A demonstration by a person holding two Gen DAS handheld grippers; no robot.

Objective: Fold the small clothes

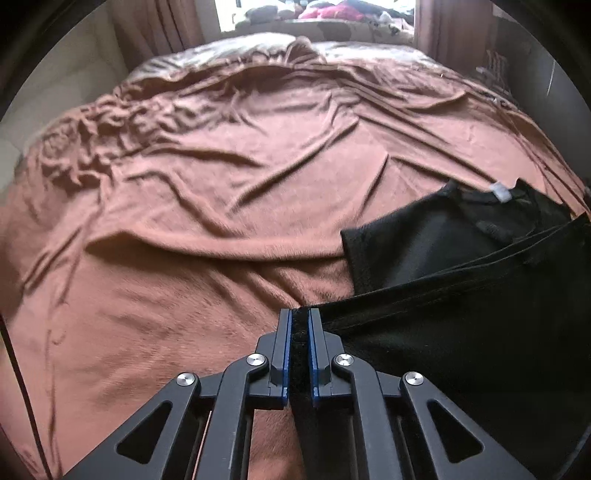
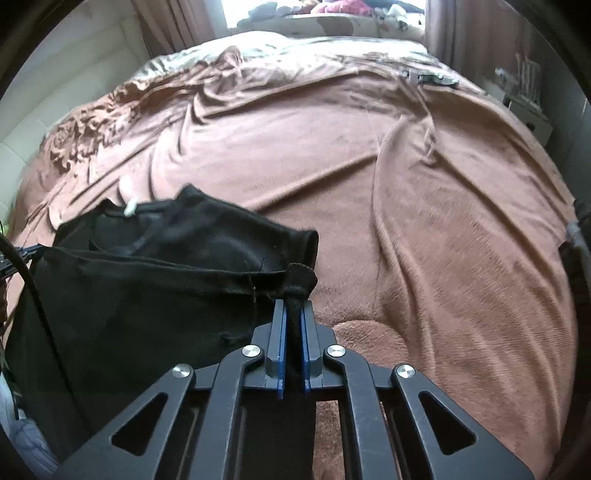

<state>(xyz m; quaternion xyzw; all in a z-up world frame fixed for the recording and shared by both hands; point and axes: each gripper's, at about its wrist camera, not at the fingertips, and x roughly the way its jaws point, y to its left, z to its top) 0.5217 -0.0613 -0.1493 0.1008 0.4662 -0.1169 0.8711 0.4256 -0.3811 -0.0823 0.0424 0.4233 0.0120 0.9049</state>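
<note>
Blanket (image 1: pixel 207 206): brown, fleecy, covers whole bed, heavily creased; bunched up tight twd far left edge.
Sheet (image 2: pixel 295 44): pale, shows at far end of bed past blanket.
Curtains (image 1: pixel 162 26): brownish, hang both sides of window.
Window sill (image 2: pixel 332 22): bright backlight; pile of stuff on it, incl. sth pink/red (image 1: pixel 332 11), too blurry to ID.
Wall (image 2: pixel 74 74): white, left of bed.
Shelf unit (image 2: pixel 524 96): white, far right, contents unclear.

Daylight from the far window (image 1: pixel 317 14); fisheye-bent edges, slight blur.
</note>
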